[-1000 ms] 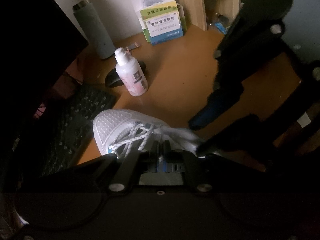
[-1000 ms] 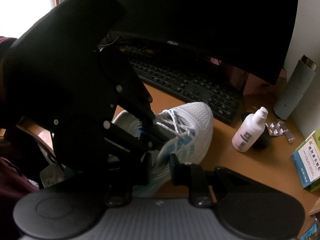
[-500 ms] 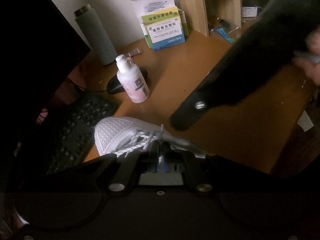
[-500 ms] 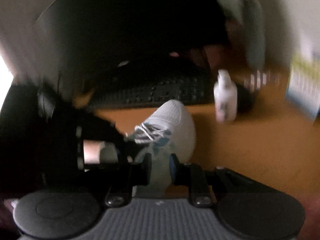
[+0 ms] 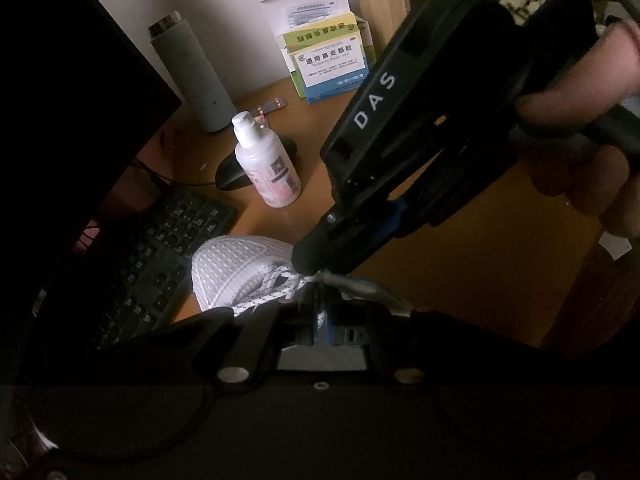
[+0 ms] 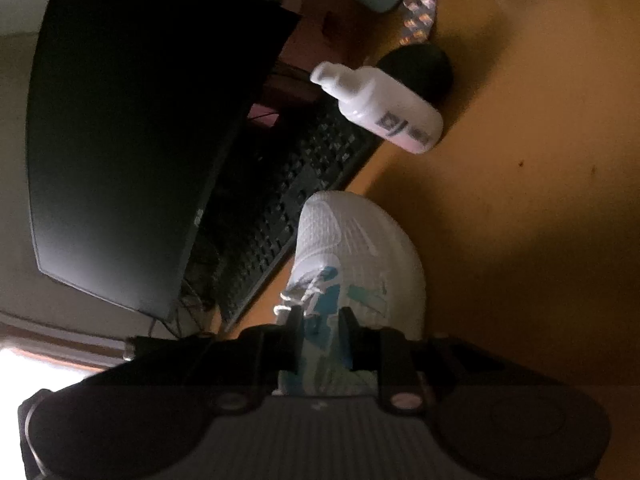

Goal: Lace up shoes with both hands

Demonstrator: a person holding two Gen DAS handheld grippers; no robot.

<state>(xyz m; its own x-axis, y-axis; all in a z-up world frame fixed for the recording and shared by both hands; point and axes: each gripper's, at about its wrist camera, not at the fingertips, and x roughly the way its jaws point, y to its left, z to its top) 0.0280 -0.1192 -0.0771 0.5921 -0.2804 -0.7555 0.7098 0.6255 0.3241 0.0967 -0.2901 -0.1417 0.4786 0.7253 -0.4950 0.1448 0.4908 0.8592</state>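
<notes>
A white mesh shoe (image 5: 228, 264) with blue side marks (image 6: 360, 248) lies on the wooden desk, toe pointing away. Low in the left wrist view, my left gripper (image 5: 320, 314) is shut over the shoe's tongue with a strand of the white speckled shoelace (image 5: 276, 284) pinched between its pads. My right gripper (image 5: 310, 260), held by a person's hand (image 5: 580, 92), reaches down from the upper right and its tip rests on the laces just beyond the left fingers. In its own view the right gripper (image 6: 320, 316) has a narrow gap between the fingers, with the laces (image 6: 304, 294) beside the left finger.
A black keyboard (image 5: 152, 264) and dark monitor (image 5: 60, 100) lie left of the shoe. Behind it stand a white bottle (image 5: 272, 172), a black mouse (image 5: 236, 168), a grey flask (image 5: 196, 80) and medicine boxes (image 5: 328, 60). Bare desk (image 5: 460, 272) stretches to the right.
The right gripper has rolled strongly and come down from above the desk onto the laces. The left gripper has stayed shut in the same place.
</notes>
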